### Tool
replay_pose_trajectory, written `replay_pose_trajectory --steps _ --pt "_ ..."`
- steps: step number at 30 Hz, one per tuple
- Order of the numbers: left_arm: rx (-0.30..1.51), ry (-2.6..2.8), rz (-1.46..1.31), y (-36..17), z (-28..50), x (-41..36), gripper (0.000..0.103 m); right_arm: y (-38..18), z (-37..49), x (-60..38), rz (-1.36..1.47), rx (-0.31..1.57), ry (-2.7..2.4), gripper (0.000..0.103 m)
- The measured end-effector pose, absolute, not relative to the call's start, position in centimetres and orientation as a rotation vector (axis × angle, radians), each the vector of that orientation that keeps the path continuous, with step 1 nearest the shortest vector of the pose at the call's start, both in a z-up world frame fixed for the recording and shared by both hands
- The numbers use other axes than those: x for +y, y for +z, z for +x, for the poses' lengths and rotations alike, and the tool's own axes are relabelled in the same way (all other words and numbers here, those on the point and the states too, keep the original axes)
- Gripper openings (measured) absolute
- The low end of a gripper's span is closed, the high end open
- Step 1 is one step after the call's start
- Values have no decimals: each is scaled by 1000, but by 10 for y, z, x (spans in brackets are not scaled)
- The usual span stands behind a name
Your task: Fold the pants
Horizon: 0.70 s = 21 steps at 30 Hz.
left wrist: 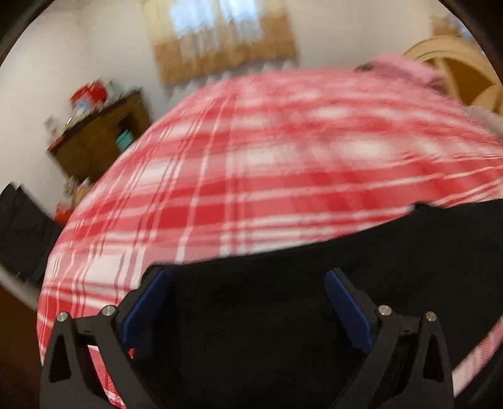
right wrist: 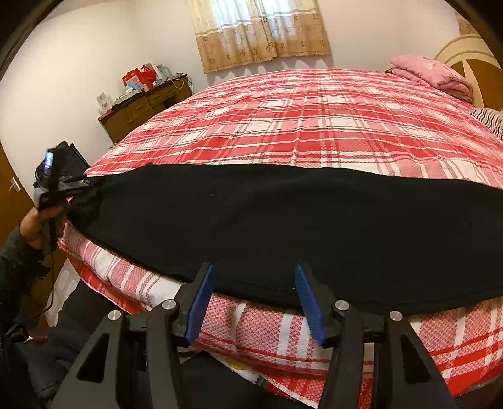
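Note:
Black pants [right wrist: 283,226] lie flat along the near edge of a bed with a red and white plaid cover [right wrist: 308,119]. My right gripper [right wrist: 254,277] is open, its blue pads at the pants' near hem, holding nothing. My left gripper [left wrist: 248,283] is open in its own blurred view, its blue pads spread wide over the black pants [left wrist: 283,314]. In the right wrist view the left gripper [right wrist: 81,185] sits at the pants' left end, where the cloth bunches against it.
A pink folded blanket [right wrist: 430,74] and a striped pillow [right wrist: 490,118] lie at the bed's far right by the headboard. A wooden dresser [right wrist: 144,105] with clutter stands at the far left wall. A curtained window [right wrist: 261,28] is behind.

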<state>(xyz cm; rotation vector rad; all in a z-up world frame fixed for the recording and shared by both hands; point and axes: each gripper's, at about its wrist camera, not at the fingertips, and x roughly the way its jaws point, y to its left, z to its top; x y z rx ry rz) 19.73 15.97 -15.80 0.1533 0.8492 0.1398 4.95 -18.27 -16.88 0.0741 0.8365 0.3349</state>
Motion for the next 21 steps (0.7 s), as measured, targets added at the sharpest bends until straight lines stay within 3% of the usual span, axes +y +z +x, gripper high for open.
replay_pose_trajectory --steps 9,16,21 --pt "800 131 43 -149 179 172 103 -166 49 -190 81 814 321 56" --pt "725 44 25 -136 163 140 103 -155 53 -212 85 782 177 57" --pt "767 16 79 -153 165 118 103 -153 61 -233 47 827 4 57"
